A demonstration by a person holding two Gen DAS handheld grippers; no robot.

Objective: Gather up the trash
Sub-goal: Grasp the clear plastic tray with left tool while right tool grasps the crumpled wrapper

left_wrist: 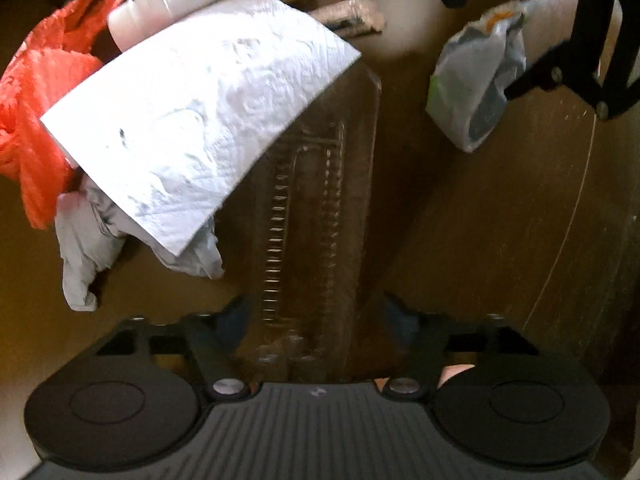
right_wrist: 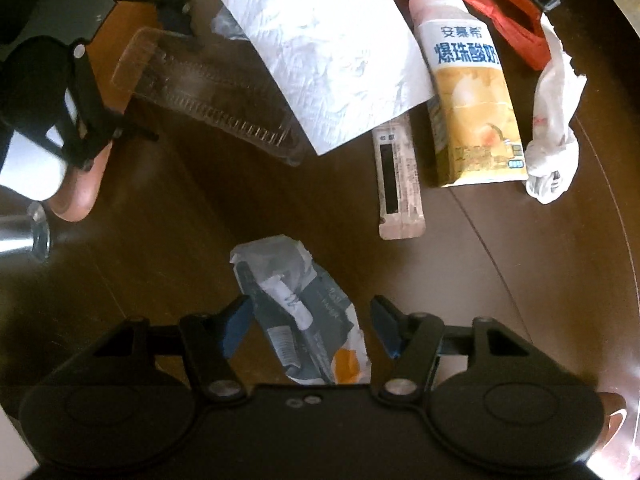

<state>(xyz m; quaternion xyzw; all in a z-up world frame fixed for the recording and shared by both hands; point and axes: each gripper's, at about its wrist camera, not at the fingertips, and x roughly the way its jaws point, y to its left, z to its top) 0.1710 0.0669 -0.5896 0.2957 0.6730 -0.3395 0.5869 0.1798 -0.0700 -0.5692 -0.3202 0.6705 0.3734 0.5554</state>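
Crumpled wrapper (right_wrist: 304, 316) lies at six o'clock on the brown table (right_wrist: 500, 300) between the right gripper's (right_wrist: 312, 326) spread fingers, so closing seems next, while the left gripper (left_wrist: 314, 320), also spread, straddles a clear tray (left_wrist: 320, 208).

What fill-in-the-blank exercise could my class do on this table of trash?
1. The white paper towel partly covers the clear plastic ____.
2. The crumpled wrapper lies between the fingers of the ____ hand-held gripper.
3. The plastic bag beside the yogurt bottle is ____ in colour.
4. The left hand-held gripper straddles the tray's end with its jaws ____.

Missing: tray; right; red; open
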